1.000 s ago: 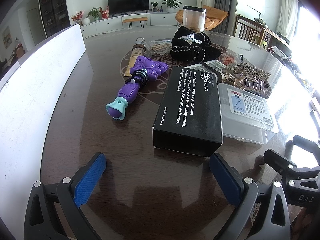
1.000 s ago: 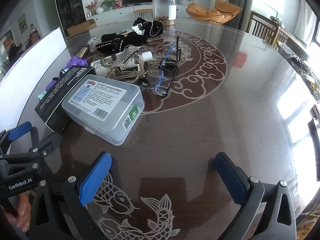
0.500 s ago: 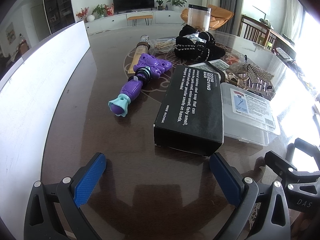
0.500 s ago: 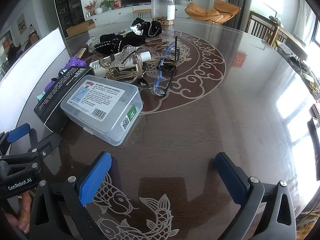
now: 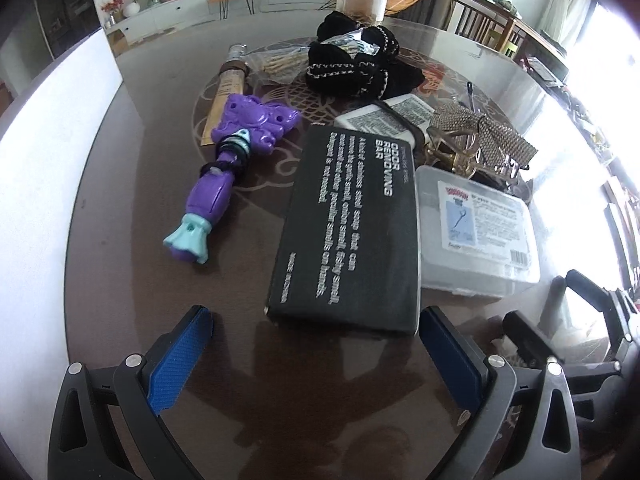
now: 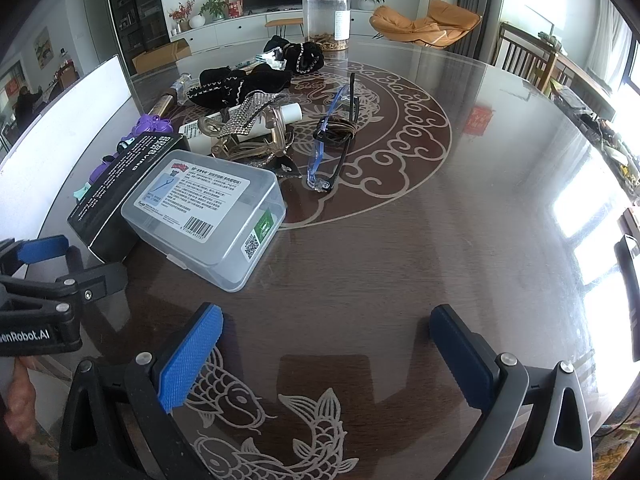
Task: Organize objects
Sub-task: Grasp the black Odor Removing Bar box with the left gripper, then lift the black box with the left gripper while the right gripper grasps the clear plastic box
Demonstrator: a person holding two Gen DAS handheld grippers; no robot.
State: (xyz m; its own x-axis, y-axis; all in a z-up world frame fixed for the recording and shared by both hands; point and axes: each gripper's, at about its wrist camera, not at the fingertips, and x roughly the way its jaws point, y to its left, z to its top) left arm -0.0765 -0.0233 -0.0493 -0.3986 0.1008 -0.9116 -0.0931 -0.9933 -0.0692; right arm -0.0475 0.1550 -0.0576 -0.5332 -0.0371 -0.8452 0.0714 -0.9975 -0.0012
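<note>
Both tongs hang spread and empty over the bench (image 6: 460, 208): left tongs (image 5: 316, 344) just short of one black box (image 5: 352, 228), right tongs (image 6: 326, 344) over bare glass. One clear case (image 6: 204, 216) touches the box at its 3 o'clock. One purple toy (image 5: 232, 168) lies at the box's 10 o'clock. Farther off: one tube (image 5: 228, 92), one heap of black cloth (image 5: 360, 68), one jar (image 6: 326, 20), and one pair of glasses (image 6: 334, 136) at the case's 1 o'clock.
</note>
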